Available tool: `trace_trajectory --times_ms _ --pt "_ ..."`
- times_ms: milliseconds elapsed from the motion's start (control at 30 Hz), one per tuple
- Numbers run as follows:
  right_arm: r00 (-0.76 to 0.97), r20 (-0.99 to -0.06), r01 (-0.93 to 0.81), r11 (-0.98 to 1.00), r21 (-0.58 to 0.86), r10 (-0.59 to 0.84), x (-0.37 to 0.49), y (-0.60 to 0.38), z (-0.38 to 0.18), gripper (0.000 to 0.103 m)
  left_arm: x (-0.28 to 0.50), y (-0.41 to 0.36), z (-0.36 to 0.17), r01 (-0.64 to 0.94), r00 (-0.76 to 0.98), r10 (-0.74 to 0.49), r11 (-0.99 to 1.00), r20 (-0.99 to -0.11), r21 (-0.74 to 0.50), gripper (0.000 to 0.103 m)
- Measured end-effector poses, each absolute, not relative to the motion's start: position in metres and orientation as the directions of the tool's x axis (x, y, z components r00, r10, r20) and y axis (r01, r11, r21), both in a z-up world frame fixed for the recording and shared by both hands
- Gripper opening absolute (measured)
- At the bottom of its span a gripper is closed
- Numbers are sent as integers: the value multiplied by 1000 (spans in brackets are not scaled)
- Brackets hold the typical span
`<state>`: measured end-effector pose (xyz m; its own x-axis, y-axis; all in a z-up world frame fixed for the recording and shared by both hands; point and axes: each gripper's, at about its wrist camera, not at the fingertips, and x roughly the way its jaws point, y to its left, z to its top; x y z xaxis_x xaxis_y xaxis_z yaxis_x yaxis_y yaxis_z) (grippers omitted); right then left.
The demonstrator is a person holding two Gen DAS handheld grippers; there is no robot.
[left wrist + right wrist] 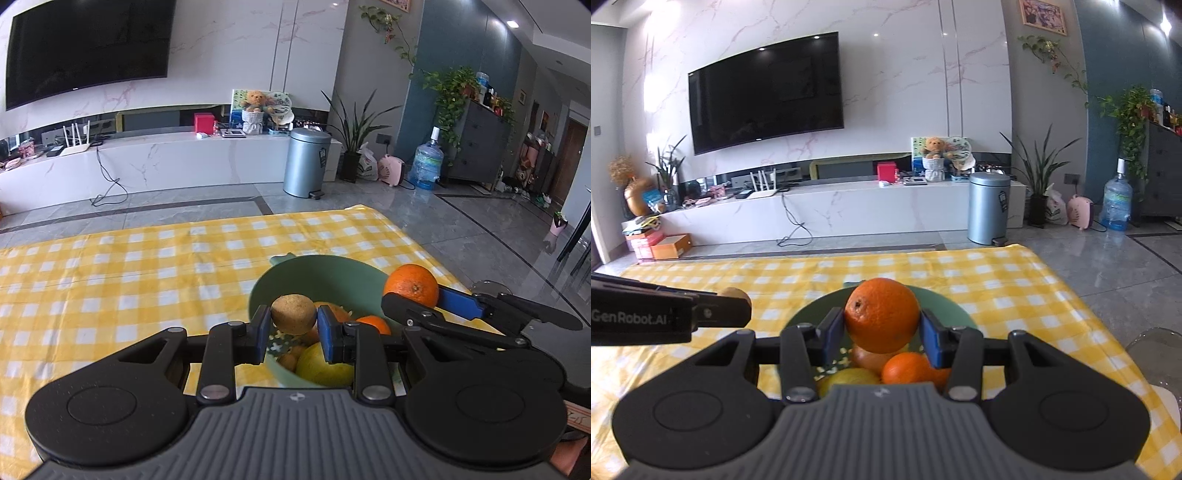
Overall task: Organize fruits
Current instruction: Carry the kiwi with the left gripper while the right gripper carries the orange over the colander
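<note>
A green bowl (314, 275) sits on the yellow checked tablecloth (129, 277) and holds oranges (375, 325), a yellow-green fruit (321, 363) and small brown fruits. My left gripper (293, 328) is shut on a brown kiwi (293, 314) above the bowl's near side. My right gripper (882, 326) is shut on a large orange (882, 314) above the bowl (945, 306); that orange also shows in the left wrist view (410, 286). The left gripper's side (665, 314) shows at the left of the right wrist view.
The table's far edge (221, 221) and right edge (424, 251) drop to a grey tiled floor. A metal bin (307, 162), a TV bench (147, 162) and plants (351, 147) stand beyond. A glass chair back (1156, 343) sits at the right.
</note>
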<state>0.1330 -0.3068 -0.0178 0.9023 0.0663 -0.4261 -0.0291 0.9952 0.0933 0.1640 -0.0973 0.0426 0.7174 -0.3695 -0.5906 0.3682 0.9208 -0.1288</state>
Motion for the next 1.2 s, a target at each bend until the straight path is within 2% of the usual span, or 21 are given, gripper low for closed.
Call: trace_trajectory --times_ms 733,1200 --pt "824 -563 -24 996 82 66 205 -318 -58 42 219 -118 -7 382 613 -385 909 -690 -167 30" --pt "803 -587 -49 994 100 98 214 -313 -66 42 230 -112 -19 343 593 -363 921 -719 -183 30"
